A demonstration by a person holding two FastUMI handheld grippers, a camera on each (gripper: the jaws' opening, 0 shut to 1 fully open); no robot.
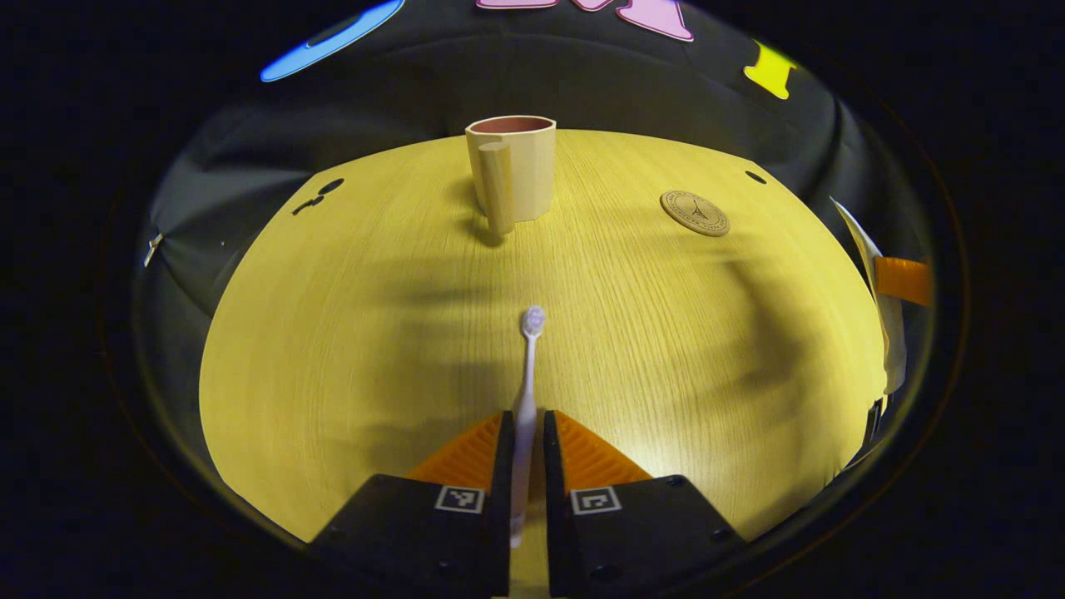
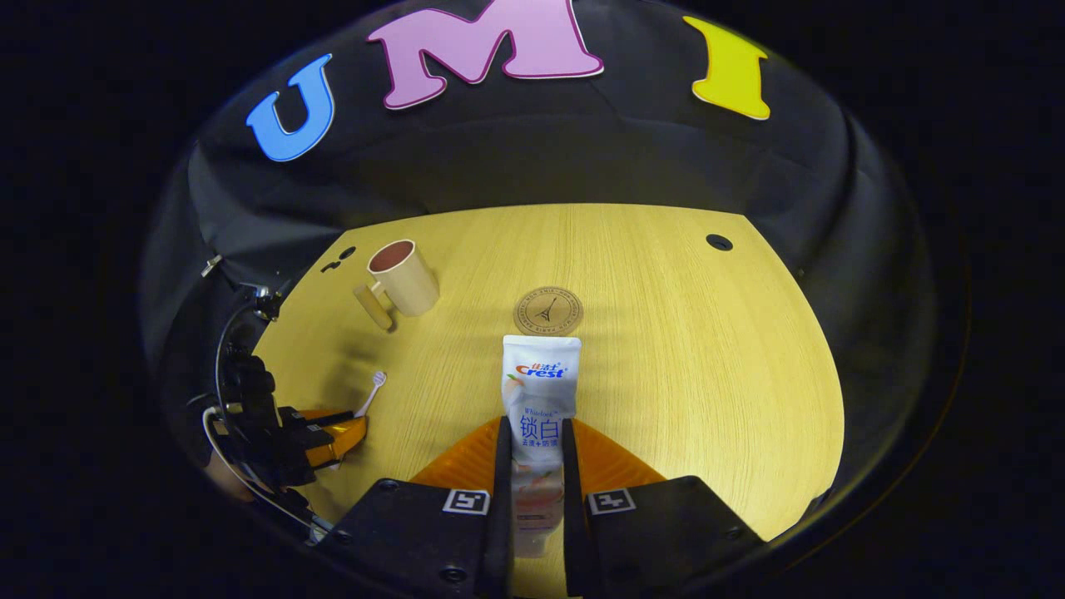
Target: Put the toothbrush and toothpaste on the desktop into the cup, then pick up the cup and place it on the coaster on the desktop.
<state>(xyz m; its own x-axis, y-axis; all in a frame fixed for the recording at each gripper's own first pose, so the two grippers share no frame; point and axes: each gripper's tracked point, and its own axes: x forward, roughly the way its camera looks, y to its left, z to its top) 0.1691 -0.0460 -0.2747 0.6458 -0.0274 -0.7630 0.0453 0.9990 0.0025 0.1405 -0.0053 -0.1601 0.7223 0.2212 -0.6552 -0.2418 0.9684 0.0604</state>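
Nearest, left gripper (image 1: 526, 437) fingers clamped on the handle of a slim white plastic toothbrush (image 1: 527, 383), long axis pointing straight ahead, bristle head leading; right gripper (image 2: 532, 445) fingers likewise closed on a white flat-ended toothpaste tube (image 2: 539, 391), crimped end forward. Farther out on the yellow wood-grain surface (image 1: 666, 333), a round tan engraved coaster (image 1: 695, 213) — off right of the brush line. Beyond, dead ahead of the left fingers, an empty upright cream plastic cup (image 1: 512, 166), handle facing the gripper — likely closer to the left hand, so toothbrush in first.

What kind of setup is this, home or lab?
Likely a staged recording booth, not a home: black cloth wall wraps a bare wooden desktop holding just task props, a cup and coaster, while handheld tools grip a toothbrush and toothpaste.
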